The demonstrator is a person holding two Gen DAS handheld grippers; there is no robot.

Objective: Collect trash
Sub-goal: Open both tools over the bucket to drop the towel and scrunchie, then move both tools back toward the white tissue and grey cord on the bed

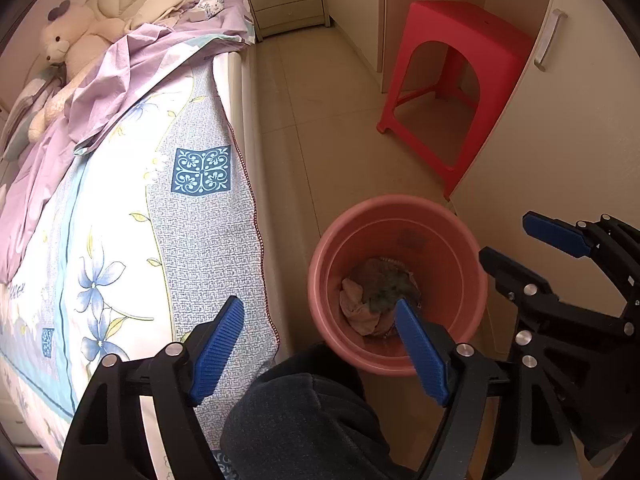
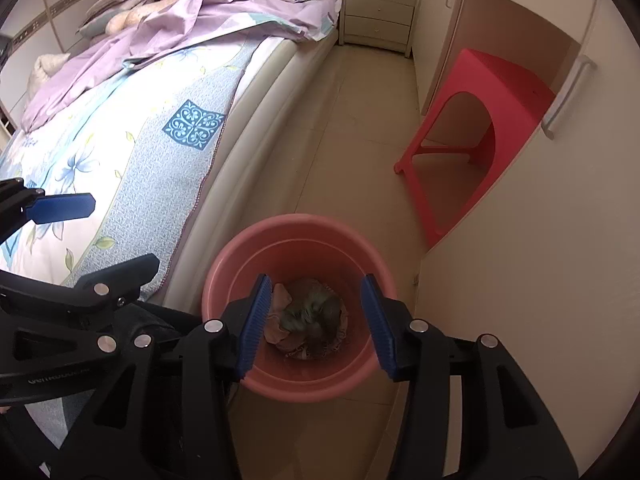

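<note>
The pink bucket (image 2: 298, 384) stands on the floor (image 2: 360, 140) beside the bed (image 2: 168, 152), crumpled trash (image 2: 308, 320) at its bottom. Above it, the right gripper (image 2: 318, 324) and left gripper (image 1: 320, 352) both hang with fingers apart, holding nothing.

A pink bucket (image 2: 224, 276) stands upright on the floor, crumpled trash (image 2: 308, 316) lying at its bottom

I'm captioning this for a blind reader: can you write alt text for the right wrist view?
The open right gripper hangs empty over a pink bucket holding crumpled trash, on the floor beside a bed. A red stool stands by the cupboards.
</note>
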